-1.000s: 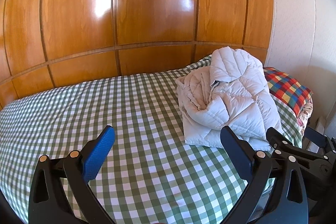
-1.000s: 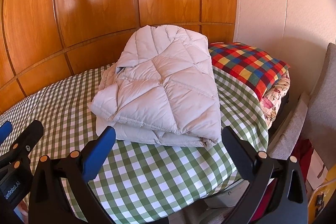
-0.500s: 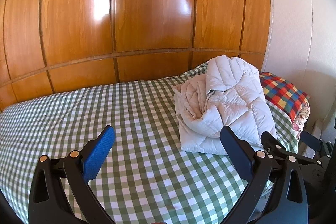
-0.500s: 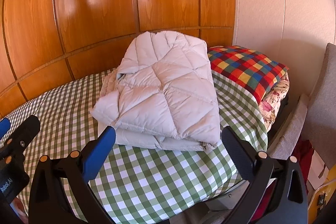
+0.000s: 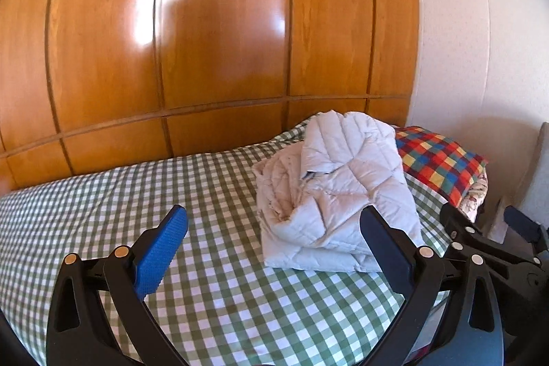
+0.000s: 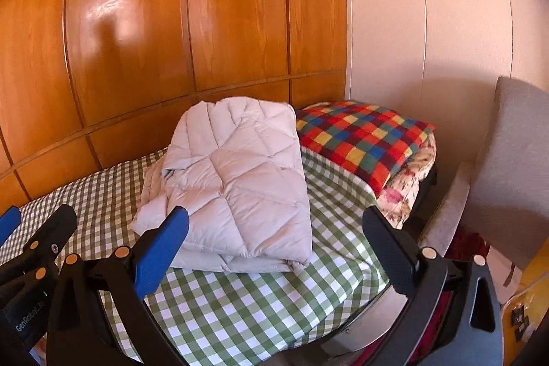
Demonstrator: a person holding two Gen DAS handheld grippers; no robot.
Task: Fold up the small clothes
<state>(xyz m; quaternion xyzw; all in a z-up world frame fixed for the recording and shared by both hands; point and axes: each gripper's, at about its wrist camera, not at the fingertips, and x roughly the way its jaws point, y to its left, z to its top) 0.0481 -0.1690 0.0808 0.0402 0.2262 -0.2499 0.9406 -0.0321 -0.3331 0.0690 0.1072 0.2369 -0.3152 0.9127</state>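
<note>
A white quilted puffer jacket (image 5: 338, 191) lies folded in a thick bundle on the green checked cloth (image 5: 144, 194); it also shows in the right wrist view (image 6: 236, 184). My left gripper (image 5: 274, 249) is open and empty, held back from the bundle's near left side, above the cloth. My right gripper (image 6: 276, 249) is open and empty, in front of the bundle's near edge, apart from it. The right gripper shows at the right edge of the left wrist view (image 5: 480, 246).
A bright multicolour checked cloth (image 6: 363, 136) lies on a flowered one (image 6: 411, 184) right of the jacket. A wooden panel wall (image 5: 206, 40) stands behind. A grey upholstered seat (image 6: 507, 160) stands at the right, past the cloth's edge (image 6: 363, 290).
Both grippers have drawn back and up from the jacket, which looks smaller and farther in both views. The jacket itself has not moved. Both stay open.
</note>
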